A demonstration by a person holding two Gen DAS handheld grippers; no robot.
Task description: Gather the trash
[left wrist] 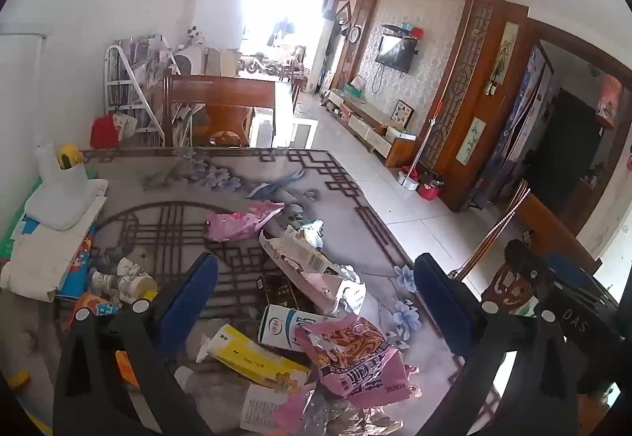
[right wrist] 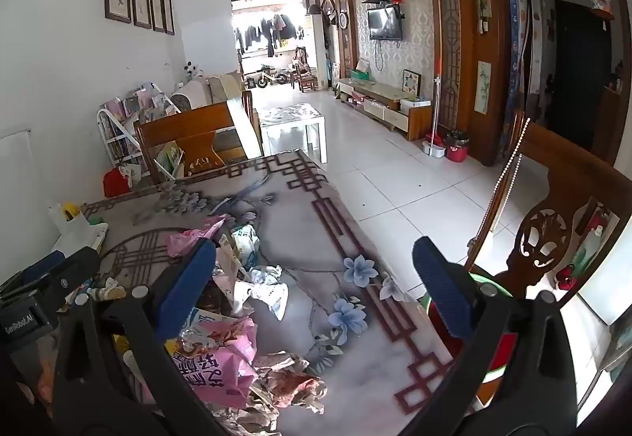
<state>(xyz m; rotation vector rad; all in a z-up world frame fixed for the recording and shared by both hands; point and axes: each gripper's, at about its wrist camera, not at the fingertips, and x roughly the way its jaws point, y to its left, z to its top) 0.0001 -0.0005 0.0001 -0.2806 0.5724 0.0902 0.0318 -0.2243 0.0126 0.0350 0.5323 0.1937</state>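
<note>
Trash lies scattered on a patterned table (left wrist: pixel 166 175). In the left wrist view there is a pink snack wrapper (left wrist: pixel 355 361), a yellow tissue pack (left wrist: pixel 256 357), a white and blue milk carton (left wrist: pixel 284 325), a torn paper bag (left wrist: pixel 304 266) and another pink wrapper (left wrist: pixel 241 222). My left gripper (left wrist: pixel 312 301) is open and empty above this pile. My right gripper (right wrist: pixel 316 289) is open and empty over the table's right part; the pink wrapper (right wrist: pixel 221 368), crumpled brown paper (right wrist: pixel 288 384) and a crumpled white tissue (right wrist: pixel 268 289) lie below its left finger.
Stacked papers and a white bag (left wrist: pixel 63 195) sit at the table's left edge, with small bottles (left wrist: pixel 122 282) beside them. A carved wooden chair (right wrist: pixel 553 238) stands at the table's right, with a red and green bin (right wrist: pixel 466 317) on the floor beside it. Another chair (right wrist: pixel 189 143) is at the far end.
</note>
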